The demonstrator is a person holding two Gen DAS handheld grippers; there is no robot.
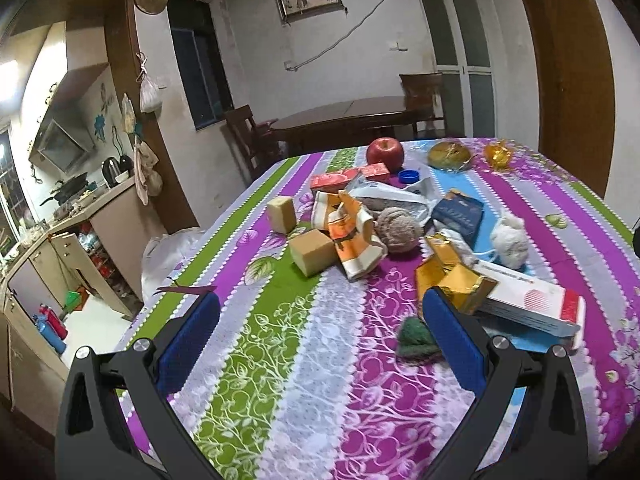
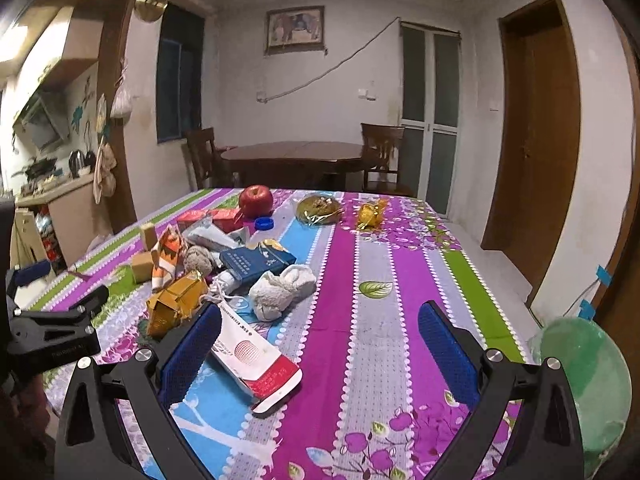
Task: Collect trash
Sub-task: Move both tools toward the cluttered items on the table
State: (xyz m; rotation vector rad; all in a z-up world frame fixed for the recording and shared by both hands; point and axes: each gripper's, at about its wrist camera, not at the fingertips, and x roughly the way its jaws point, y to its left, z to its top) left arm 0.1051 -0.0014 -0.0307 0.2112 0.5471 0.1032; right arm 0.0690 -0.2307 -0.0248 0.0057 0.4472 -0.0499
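Observation:
A pile of litter lies on the striped tablecloth [image 1: 288, 360]. It holds a crushed gold carton [image 1: 452, 280], a long white-and-red box [image 1: 532, 304], an orange-and-white wrapper [image 1: 352, 232], a dark blue box [image 1: 458, 212], crumpled white tissue [image 1: 510, 238] and a small green scrap [image 1: 416, 340]. My left gripper [image 1: 320, 312] hovers open just short of the pile, nothing between its blue pads. My right gripper [image 2: 320, 320] is open too; its left pad sits by the white-and-red box [image 2: 256, 360], with the gold carton [image 2: 176, 300] and tissue [image 2: 280, 288] just beyond.
A red apple [image 1: 385, 153], a blue cap [image 1: 409, 176], two tan blocks [image 1: 314, 251], a wrapped bun [image 1: 449, 154] and a gold wrapper [image 1: 498, 154] lie further back. A green-lined bin [image 2: 584, 384] stands off the table's right edge. The left gripper's body [image 2: 52, 332] shows at left in the right wrist view.

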